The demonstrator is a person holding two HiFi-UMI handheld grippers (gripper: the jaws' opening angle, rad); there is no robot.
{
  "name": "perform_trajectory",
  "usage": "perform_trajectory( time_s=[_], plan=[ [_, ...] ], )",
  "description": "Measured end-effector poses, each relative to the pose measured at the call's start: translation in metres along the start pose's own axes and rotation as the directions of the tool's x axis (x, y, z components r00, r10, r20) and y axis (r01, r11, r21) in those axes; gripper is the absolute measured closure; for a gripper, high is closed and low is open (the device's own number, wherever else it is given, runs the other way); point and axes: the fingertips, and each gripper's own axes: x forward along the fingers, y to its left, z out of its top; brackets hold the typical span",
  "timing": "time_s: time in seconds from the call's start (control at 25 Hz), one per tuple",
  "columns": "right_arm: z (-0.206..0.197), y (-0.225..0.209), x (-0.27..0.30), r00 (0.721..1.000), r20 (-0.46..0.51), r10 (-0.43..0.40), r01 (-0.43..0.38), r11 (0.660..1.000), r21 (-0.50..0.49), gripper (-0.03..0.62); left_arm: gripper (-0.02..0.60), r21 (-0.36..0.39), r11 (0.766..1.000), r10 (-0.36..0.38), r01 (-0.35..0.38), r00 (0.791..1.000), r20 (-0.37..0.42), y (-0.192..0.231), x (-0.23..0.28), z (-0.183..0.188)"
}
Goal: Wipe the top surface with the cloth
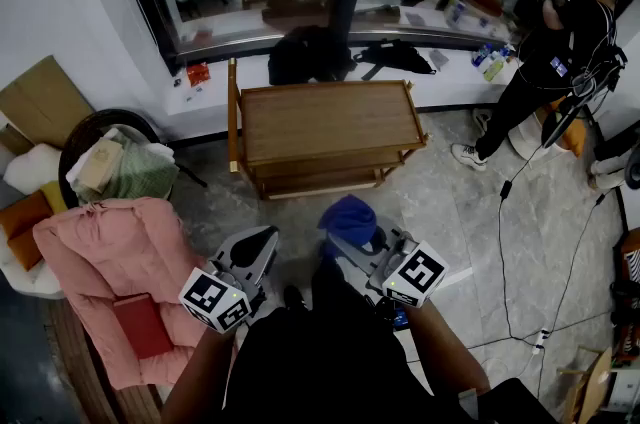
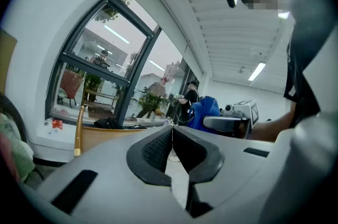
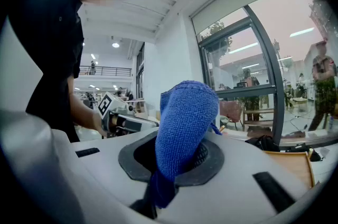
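A wooden shelf cart (image 1: 325,120) with a flat brown top stands ahead of me, below a windowsill. My right gripper (image 1: 352,237) is shut on a blue cloth (image 1: 349,217), held short of the cart's near edge. In the right gripper view the blue cloth (image 3: 185,128) bulges up between the jaws and hides their tips. My left gripper (image 1: 262,245) hangs to the left of the right one, empty, its jaws shut pad to pad (image 2: 170,148). The cart's top (image 2: 113,136) shows low at the left beyond them.
A pink jacket (image 1: 125,272) lies over a chair at the left, beside a basket of cloths (image 1: 115,162). Dark bags (image 1: 310,52) sit on the windowsill behind the cart. A person (image 1: 560,62) stands at the right, with cables (image 1: 505,242) across the grey floor.
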Motion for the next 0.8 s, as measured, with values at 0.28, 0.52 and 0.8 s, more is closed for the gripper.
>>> perform_trajectory(
  time_s=[0.28, 0.52, 0.8],
  plan=[
    [-0.004, -0.007, -0.007, 1.000, 0.001, 0.010, -0.010, 1.000, 0.004, 0.534, 0.571, 0.007, 1.000, -0.026, 0.026, 1.000, -0.017, -0.005, 0.009, -0.001],
    [-0.008, -0.011, -0.002, 1.000, -0.006, 0.021, -0.021, 1.000, 0.019, 0.534, 0.571, 0.004, 0.999, -0.031, 0.032, 0.999, -0.036, -0.003, 0.015, -0.002],
    [-0.017, -0.017, 0.011, 0.999, -0.040, 0.027, -0.022, 0.995, 0.100, 0.534, 0.571, -0.012, 1.000, 0.007, -0.008, 0.998, -0.064, 0.006, 0.030, -0.008]
  ],
)
